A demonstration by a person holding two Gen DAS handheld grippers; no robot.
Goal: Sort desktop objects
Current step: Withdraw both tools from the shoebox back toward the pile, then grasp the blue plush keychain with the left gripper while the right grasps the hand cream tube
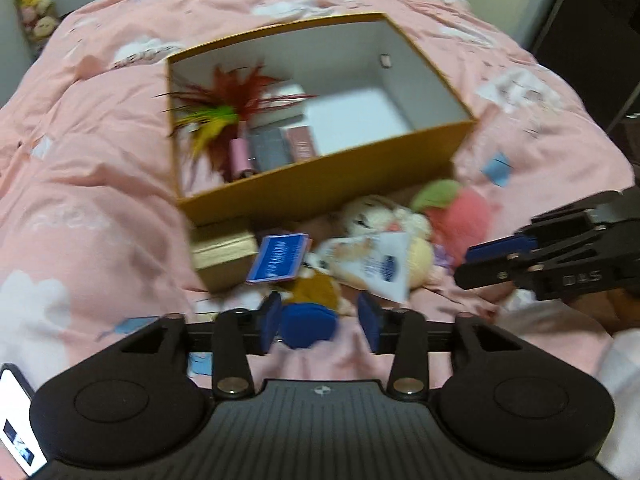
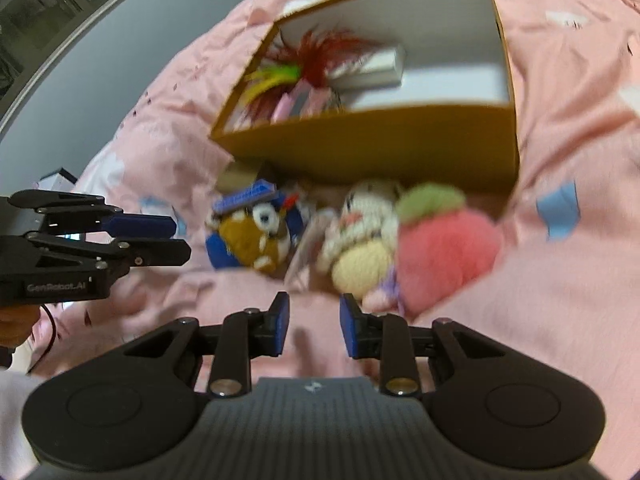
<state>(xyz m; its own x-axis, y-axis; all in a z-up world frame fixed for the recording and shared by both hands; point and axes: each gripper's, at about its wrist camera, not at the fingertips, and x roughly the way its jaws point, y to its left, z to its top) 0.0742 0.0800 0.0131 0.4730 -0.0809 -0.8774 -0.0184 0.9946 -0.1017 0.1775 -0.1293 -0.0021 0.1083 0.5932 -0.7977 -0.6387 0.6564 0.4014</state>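
Observation:
An open yellow box [image 1: 320, 184] [image 2: 380, 152] sits on a pink bedspread and holds a feather toy [image 1: 228, 112] [image 2: 316, 60] and several small boxes. In front of it lie a brown and blue plush [image 1: 312, 304] [image 2: 256, 240], a white and yellow plush [image 1: 392, 236] [image 2: 360, 240], a pink strawberry plush [image 1: 460, 212] [image 2: 444, 248], a blue card box [image 1: 278, 258] [image 2: 244, 198] and a gold box [image 1: 224, 256]. My left gripper [image 1: 320, 326] [image 2: 176, 236] is open just before the brown plush. My right gripper [image 2: 314, 326] [image 1: 464, 264] is open and empty, short of the white plush.
The pink bedspread [image 1: 100, 200] [image 2: 560, 300] covers the whole surface. A phone [image 1: 16, 420] lies at my lower left. A dark cabinet [image 1: 592, 40] stands at the far right and a shelf of plush toys [image 1: 36, 4] at the far left.

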